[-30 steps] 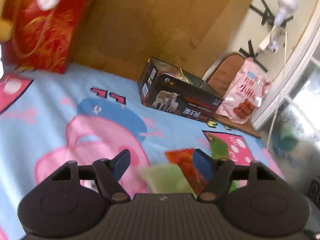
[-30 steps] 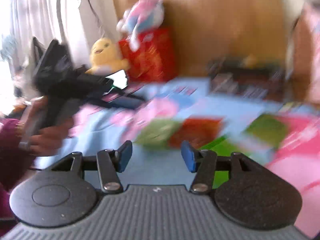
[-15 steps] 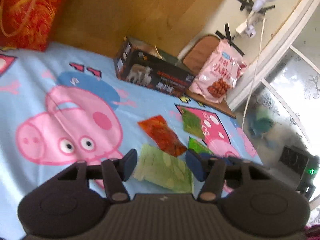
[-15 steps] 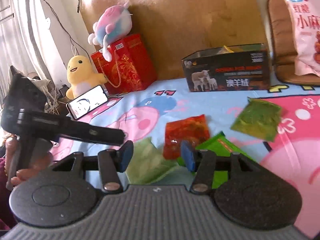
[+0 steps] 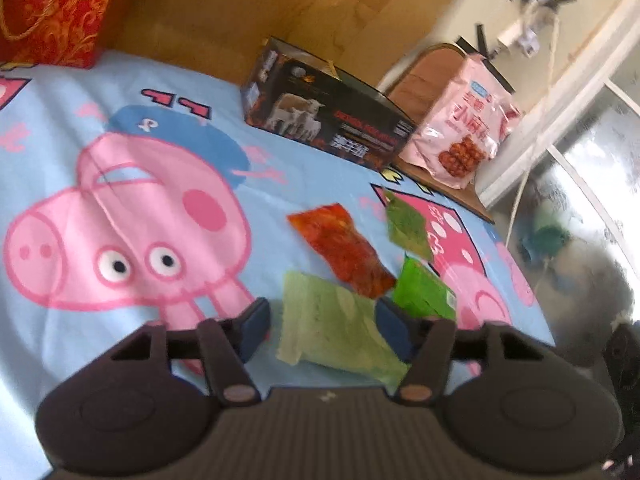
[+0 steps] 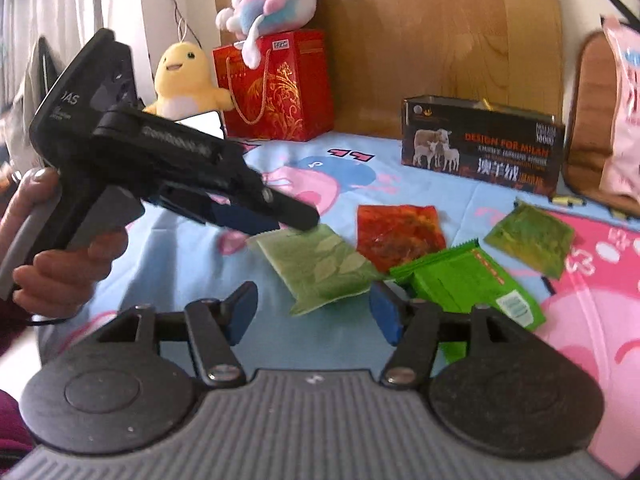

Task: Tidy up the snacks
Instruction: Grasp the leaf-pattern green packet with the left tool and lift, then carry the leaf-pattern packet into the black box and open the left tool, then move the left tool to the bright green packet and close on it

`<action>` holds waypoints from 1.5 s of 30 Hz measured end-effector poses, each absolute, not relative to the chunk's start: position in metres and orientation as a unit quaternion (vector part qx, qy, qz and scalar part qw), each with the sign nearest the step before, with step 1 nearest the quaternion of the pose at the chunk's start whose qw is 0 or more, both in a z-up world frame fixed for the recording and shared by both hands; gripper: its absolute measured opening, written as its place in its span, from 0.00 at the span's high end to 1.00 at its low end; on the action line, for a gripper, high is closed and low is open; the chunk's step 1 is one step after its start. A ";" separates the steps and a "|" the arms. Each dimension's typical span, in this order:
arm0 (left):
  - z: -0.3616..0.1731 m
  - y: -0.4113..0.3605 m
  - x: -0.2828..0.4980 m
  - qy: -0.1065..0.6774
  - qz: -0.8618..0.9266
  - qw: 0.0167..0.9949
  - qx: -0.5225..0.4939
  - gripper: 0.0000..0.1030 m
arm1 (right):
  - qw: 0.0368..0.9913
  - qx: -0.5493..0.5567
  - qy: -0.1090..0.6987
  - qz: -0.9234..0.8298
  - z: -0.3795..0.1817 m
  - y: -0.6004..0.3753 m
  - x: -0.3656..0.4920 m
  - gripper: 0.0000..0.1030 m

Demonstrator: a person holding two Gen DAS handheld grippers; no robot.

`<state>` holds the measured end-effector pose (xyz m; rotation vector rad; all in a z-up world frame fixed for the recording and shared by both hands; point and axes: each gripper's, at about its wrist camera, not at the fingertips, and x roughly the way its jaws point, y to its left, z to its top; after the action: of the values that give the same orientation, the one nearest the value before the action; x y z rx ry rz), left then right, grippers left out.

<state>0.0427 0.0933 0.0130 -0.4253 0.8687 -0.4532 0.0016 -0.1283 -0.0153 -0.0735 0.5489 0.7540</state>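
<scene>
Four flat snack packets are seen on the cartoon-print blanket (image 5: 80,128): a pale green packet (image 5: 332,328), a red packet (image 5: 340,248), a bright green packet (image 5: 424,292) and a dark green packet (image 5: 408,228). All are thin, crinkled film pouches with sealed edges; the red packet and the bright green packet overlap at one corner.

The left gripper (image 5: 322,330) is recorded with jaws spread wide, nothing between them, over the near end of the pale green packet. From the right wrist view the same left gripper (image 6: 280,216) is shown from the side, held by the left hand (image 6: 60,264), its tips at the far corner of the pale green packet; contact cannot be judged. The right gripper (image 6: 312,312) is also spread wide and holds nothing.

Only the right wrist view shows a yellow plush chick (image 6: 184,76) and a pink-blue plush toy (image 6: 268,0) on a red gift bag (image 6: 280,88). Only the left wrist view shows the whole pink snack bag (image 5: 460,128).

An open-topped dark cardboard box (image 5: 328,120) stands at the blanket's far edge against a wooden board. Bare blanket lies between box and packets.
</scene>
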 end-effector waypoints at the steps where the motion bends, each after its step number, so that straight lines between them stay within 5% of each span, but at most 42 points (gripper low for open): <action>1: 0.012 0.091 0.040 0.417 -0.222 0.857 -0.203 0.54 | 0.894 -0.044 0.264 0.359 -0.016 -0.126 0.002 0.38; 7: 0.010 0.081 0.026 0.415 -0.238 0.852 -0.212 0.55 | 0.899 -0.030 0.277 0.337 -0.023 -0.140 0.006 0.43; 9: 0.009 0.076 0.025 0.422 -0.243 0.846 -0.220 0.57 | 0.898 -0.025 0.279 0.340 -0.023 -0.140 0.006 0.65; 12: 0.019 0.072 0.023 0.412 -0.240 0.855 -0.203 0.58 | 0.900 -0.034 0.275 0.336 -0.021 -0.134 0.003 0.70; 25: 0.118 0.048 0.134 0.321 -0.249 0.903 -0.137 0.56 | 0.934 -0.013 0.166 0.315 0.051 -0.147 0.073 0.70; 29: 0.124 0.029 0.202 0.295 -0.214 0.925 -0.111 0.39 | 0.941 -0.001 0.160 0.298 0.070 -0.150 0.142 0.67; 33: 0.103 0.027 0.245 0.312 -0.161 0.930 -0.108 0.43 | 0.950 -0.024 0.176 0.256 0.064 -0.144 0.205 0.62; 45: 0.046 0.040 0.150 0.376 -0.240 0.879 -0.169 0.43 | 0.935 0.114 0.253 0.221 0.011 -0.251 0.134 0.58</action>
<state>0.1495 0.0397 0.0463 -0.3521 0.7839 -0.5004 0.1337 -0.2510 0.0111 0.2323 0.5176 0.4524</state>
